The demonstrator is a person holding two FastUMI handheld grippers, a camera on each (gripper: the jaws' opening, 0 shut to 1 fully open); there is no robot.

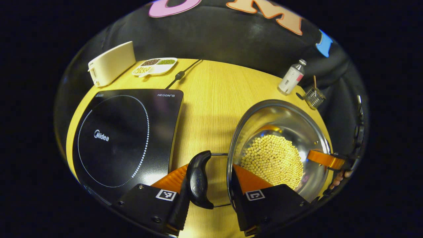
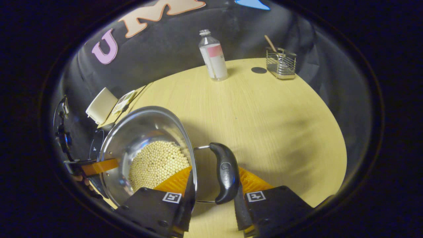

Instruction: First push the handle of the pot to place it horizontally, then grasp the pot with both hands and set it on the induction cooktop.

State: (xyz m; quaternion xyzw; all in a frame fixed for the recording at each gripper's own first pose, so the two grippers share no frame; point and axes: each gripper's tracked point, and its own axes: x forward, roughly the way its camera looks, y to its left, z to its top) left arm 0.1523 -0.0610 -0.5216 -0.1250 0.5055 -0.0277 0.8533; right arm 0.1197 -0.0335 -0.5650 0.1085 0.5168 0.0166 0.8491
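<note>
Shiny metal pot [image 1: 281, 132], matt wood-grain table [image 1: 211, 99].

the induction cooktop [image 1: 125, 138] carries two readable marks in the left gripper view: the brand "midea" in white, with a small round logo before it, printed inside the dotted ring on its black glass, and "hegon iii" in small white letters at the far corner near the cord. square black-and-white coded markers sit on the bodies of the left tongs [image 1: 211, 198] and the right tongs [image 2: 213, 200], one beside each finger; they hold patterns, not letters. the bottle [image 2: 214, 56] on the worktop [image 2: 264, 115] wears a white and pink label whose print is too small to read.
</note>
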